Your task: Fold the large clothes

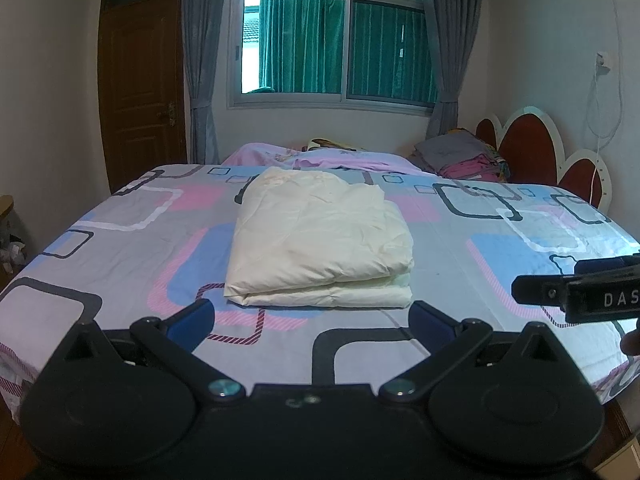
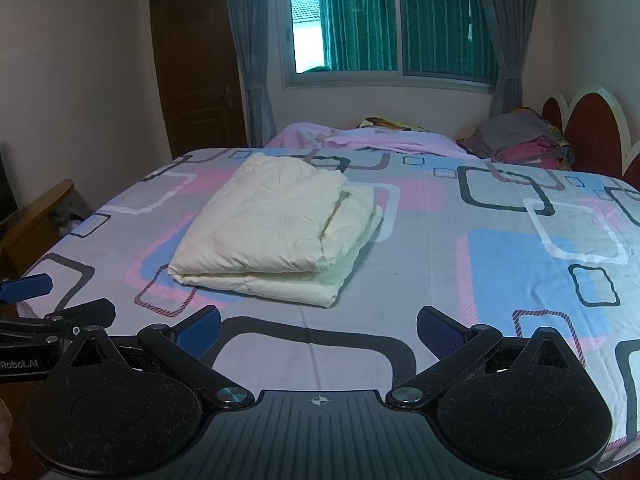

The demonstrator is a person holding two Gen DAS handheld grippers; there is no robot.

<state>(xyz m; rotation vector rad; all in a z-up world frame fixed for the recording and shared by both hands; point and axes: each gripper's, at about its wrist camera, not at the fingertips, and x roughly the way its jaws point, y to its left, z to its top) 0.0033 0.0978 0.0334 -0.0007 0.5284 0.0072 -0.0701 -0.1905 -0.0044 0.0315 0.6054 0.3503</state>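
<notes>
Toward the near edge of the bed [image 1: 120, 216], roughly midway along it, lies the cream garment [image 1: 320, 240], folded into a thick rectangular bundle of several layers. Fold faces the near edge; the looser stacked edges show on its right side in the right wrist view. It rests flat on the patterned sheet [image 2: 500, 264] (grey, pink and blue squares).

Left gripper [image 1: 314, 316]: fingers spread wide, blue pads [image 1: 192, 318] well apart, nothing between them. It sits just short of the bundle's near fold, not touching it.

Right gripper [image 2: 318, 326]: fingers likewise spread wide, blue pads [image 2: 438, 330] well apart, holding nothing. It is over the near edge of the bed, the bundle ahead and to its left, apart from it.

Each gripper shows at the margin of the other's view: the right one at the right edge of the left wrist view, the left one at the left edge of the right wrist view.

Far edge of the bed: a pink blanket [image 1: 344, 158], rumpled. Far right corner, by the red headboard [image 1: 524, 148]: a stack of folded clothes [image 1: 464, 158], grey on top, pink below; the lower items are too small to identify, possibly printed fabric.

Behind the bed: window [image 1: 336, 48] with green curtains, brown door [image 1: 142, 84] at left.
</notes>
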